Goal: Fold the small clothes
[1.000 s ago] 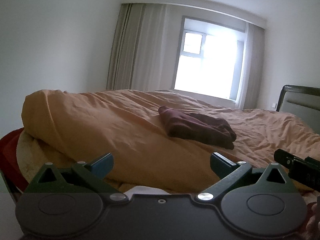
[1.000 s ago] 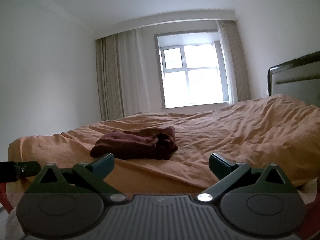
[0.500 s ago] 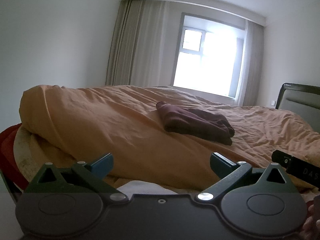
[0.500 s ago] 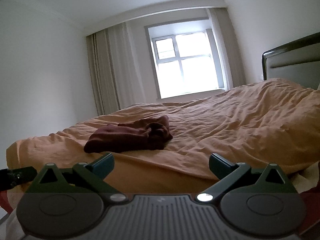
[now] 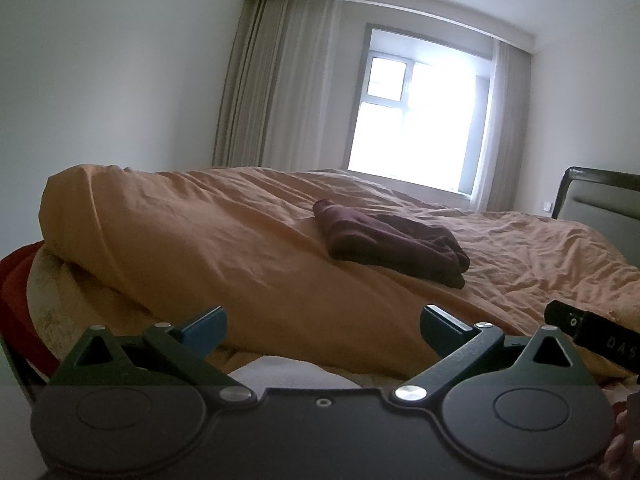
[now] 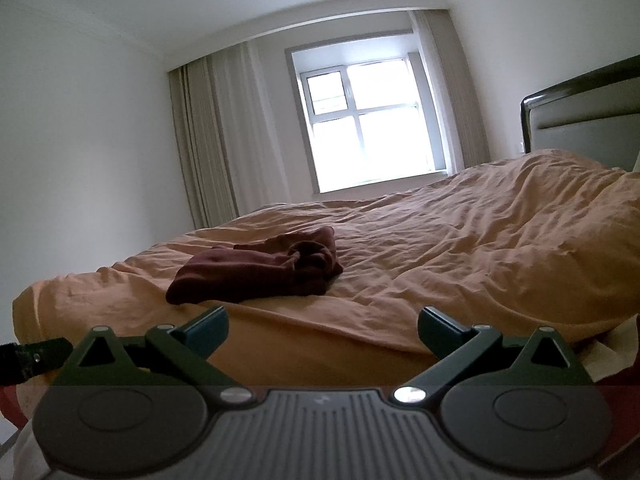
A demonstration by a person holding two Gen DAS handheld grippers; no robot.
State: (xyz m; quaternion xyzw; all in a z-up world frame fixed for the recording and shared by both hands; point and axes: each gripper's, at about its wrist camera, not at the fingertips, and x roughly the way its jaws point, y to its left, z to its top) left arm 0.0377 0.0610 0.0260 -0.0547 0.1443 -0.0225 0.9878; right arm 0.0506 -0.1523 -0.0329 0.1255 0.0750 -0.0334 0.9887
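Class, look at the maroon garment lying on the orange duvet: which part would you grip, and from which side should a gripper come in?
Probably the bunched end of the maroon garment, nearest the headboard. Its raised folds give the fingers something to pinch, whereas the other end lies flat on the duvet. Come in low from the near edge with the right gripper, which is open, apart from the garment and on that side.

Both looking low across the orange duvet (image 5: 240, 240) from its near edge, toward the window (image 6: 372, 128). Sharing the maroon garment (image 5: 392, 244), lying near, left view seeing it from the left, right view from the right.
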